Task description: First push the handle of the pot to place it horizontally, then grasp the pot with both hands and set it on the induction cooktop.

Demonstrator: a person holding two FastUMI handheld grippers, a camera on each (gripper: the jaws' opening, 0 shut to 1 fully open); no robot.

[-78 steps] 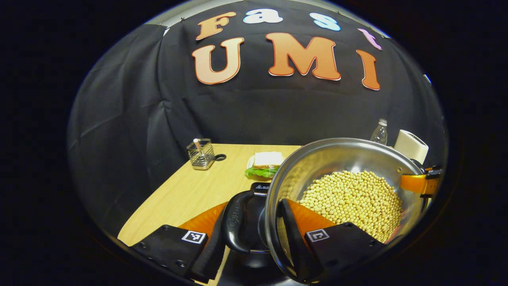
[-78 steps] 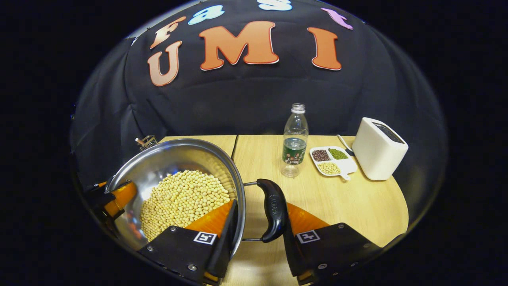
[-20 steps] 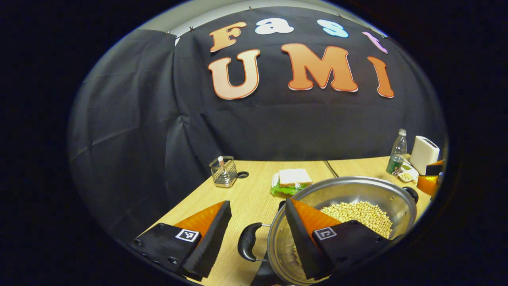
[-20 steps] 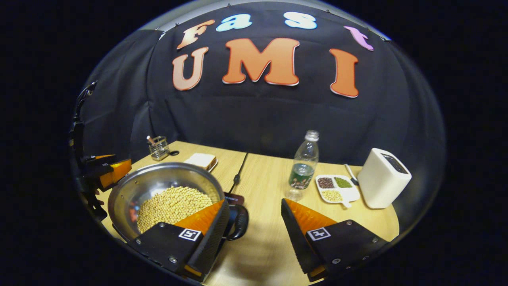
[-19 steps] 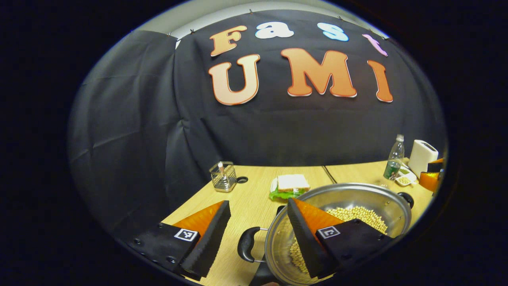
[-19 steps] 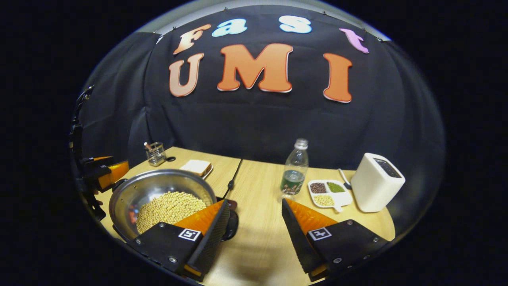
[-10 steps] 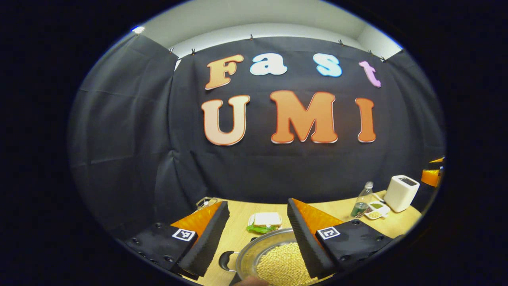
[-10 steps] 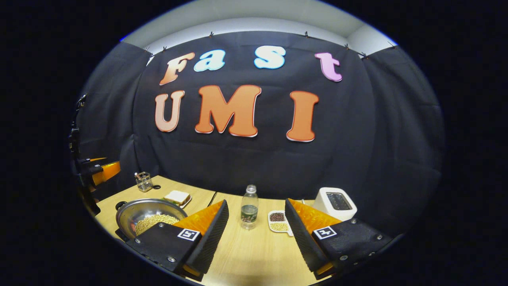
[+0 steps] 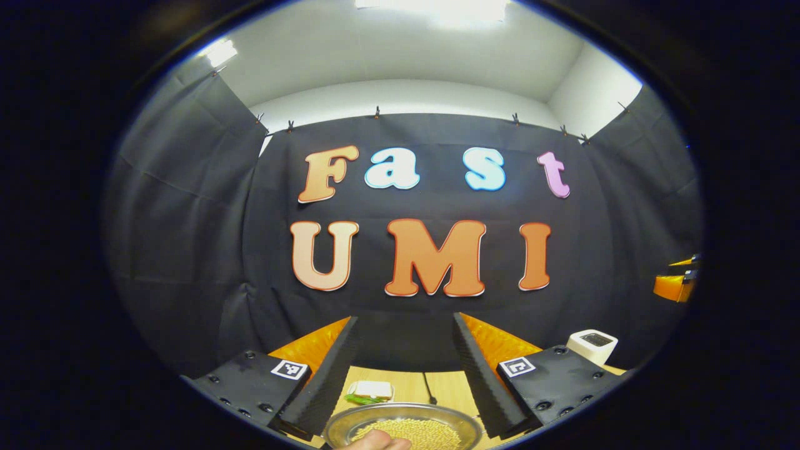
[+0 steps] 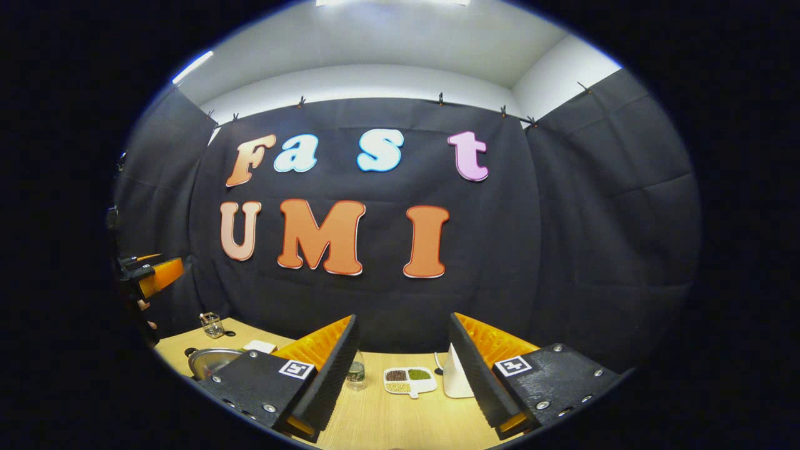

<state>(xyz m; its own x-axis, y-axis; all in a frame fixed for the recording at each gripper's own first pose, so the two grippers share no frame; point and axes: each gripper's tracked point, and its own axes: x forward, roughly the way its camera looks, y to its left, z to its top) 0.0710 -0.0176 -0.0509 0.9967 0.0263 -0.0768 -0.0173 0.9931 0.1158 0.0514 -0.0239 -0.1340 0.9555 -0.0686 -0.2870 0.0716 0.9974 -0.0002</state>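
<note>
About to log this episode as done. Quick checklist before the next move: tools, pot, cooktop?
1. Left tool open and holding nothing: ok.
2. Right tool open and holding nothing: ok.
3. Both tools raised clear of the pot: ok; it sits low between the left tool's fingers, apart from them.
4. Pot upright with the beans inside: ok, none seen spilled on the table.
5. Pot on the induction cooktop: cannot tell; what lies under the pot is hidden now.
6. Nearby items undisturbed: ok; sectioned dish flat, white box upright.
</note>
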